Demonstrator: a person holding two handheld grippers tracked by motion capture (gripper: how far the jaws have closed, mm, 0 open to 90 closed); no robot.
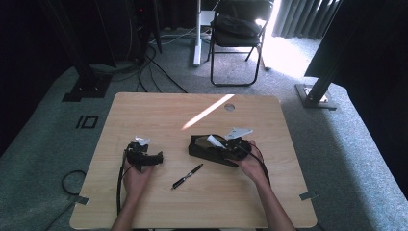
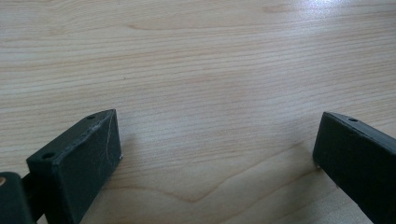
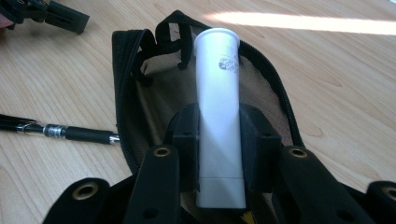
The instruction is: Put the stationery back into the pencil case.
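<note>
From the high view, the left gripper [image 1: 144, 156] rests on the wooden bench [image 1: 159, 115] at the left, held by the person's left hand [image 1: 136, 175]. The right gripper [image 1: 226, 147] lies over a black pouch [image 1: 202, 147] near the middle of the bench, with a white tube [image 1: 215, 141] showing at its front. A black pen [image 1: 187, 176] lies on the bench between the two hands.

In the left gripper view, the left gripper [image 2: 217, 144] has its jaws wide apart over bare wood, nothing between them.

In the right gripper view, the right gripper [image 3: 219, 140] has its jaws clamped on the white tube [image 3: 218, 93], which points lengthwise over the open, zip-edged pouch [image 3: 154, 107]. The pen [image 3: 65, 132] lies just beside the pouch's edge.
</note>
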